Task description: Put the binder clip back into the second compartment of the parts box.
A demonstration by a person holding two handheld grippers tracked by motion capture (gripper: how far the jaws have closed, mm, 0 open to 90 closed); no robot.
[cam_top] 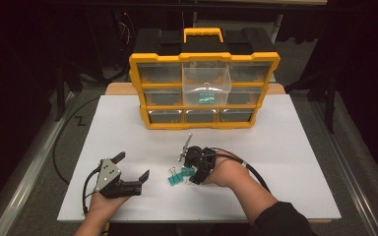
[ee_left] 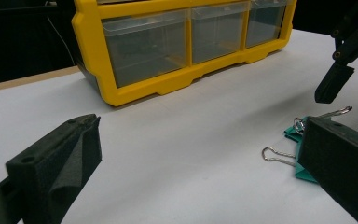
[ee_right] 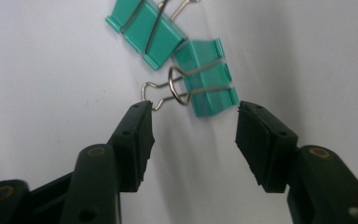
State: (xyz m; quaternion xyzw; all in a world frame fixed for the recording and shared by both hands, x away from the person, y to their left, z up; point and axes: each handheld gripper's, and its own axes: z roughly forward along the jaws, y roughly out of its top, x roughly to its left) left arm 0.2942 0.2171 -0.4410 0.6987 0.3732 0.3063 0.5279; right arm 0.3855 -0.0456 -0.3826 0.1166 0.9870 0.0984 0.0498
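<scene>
Presently, right gripper [ee_right: 193, 123] jaws stand half apart just short of two green binder clips [ee_right: 205, 77]; left gripper [cam_top: 133, 169] gapes wide, empty.

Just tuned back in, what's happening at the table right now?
A person holds a gripper in each hand over a white table top. The right gripper is lowered over two teal metal binder clips lying on the table, its jaws apart on either side of the nearer clip's wire handles, not yet pressing on it. The left gripper rests open to the side, holding nothing. Behind stands a yellow organiser with clear plastic drawers; its middle drawer is pulled out and already holds teal clips.
</scene>
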